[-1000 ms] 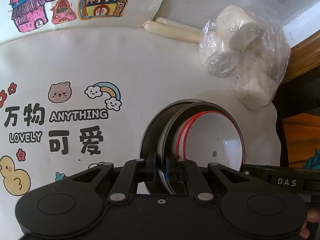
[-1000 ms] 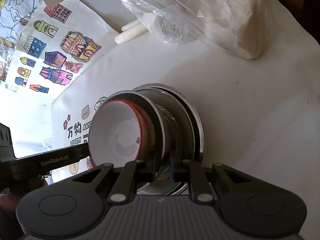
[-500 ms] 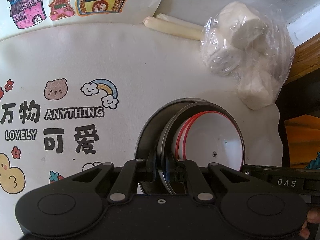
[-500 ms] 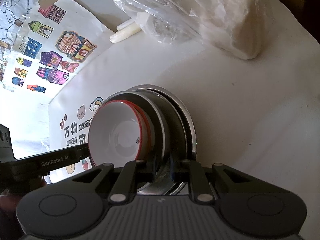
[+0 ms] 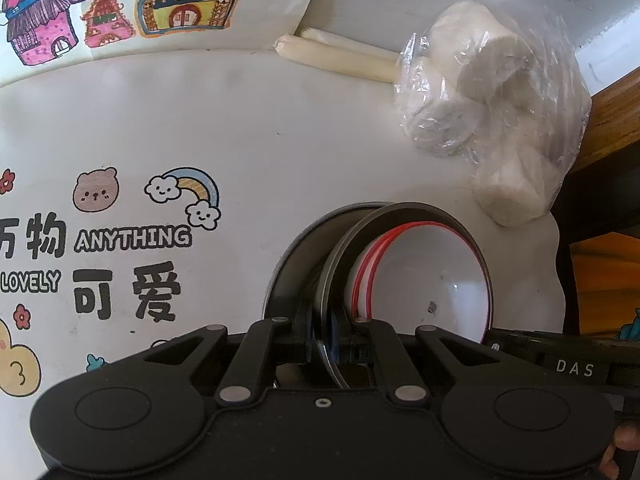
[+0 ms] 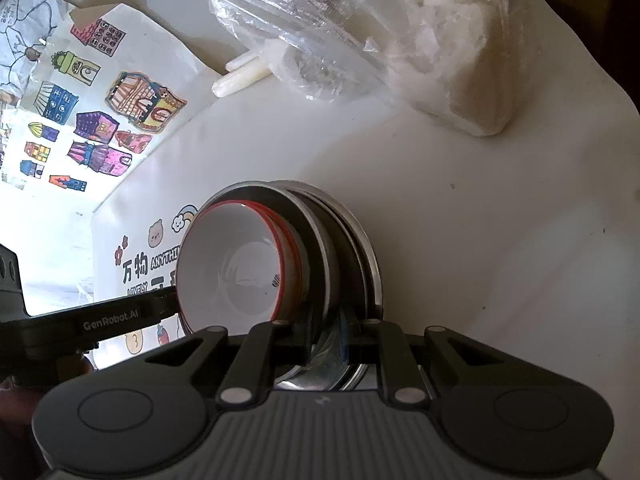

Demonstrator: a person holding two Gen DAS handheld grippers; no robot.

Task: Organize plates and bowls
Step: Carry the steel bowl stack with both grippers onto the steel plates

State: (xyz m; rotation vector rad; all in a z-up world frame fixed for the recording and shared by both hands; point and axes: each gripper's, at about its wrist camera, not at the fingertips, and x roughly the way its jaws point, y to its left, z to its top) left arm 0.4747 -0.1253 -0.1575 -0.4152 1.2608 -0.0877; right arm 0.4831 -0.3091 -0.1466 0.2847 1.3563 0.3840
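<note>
White tablecloth (image 5: pixel 280 128) with cartoon prints, bagged white blocks (image 5: pixel 492 100) at its far edge, left gripper (image 5: pixel 325 344) and right gripper (image 6: pixel 342 340) each pinched tight on opposite rims of a nested stack, steel plates (image 6: pixel 344 240) cradling red-rimmed white bowls (image 5: pixel 432 284), held tilted above the cloth.

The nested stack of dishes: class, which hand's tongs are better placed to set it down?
Neither alone, probably: the left tongs and right tongs each clamp the stack's metal rim on opposite sides.
</note>
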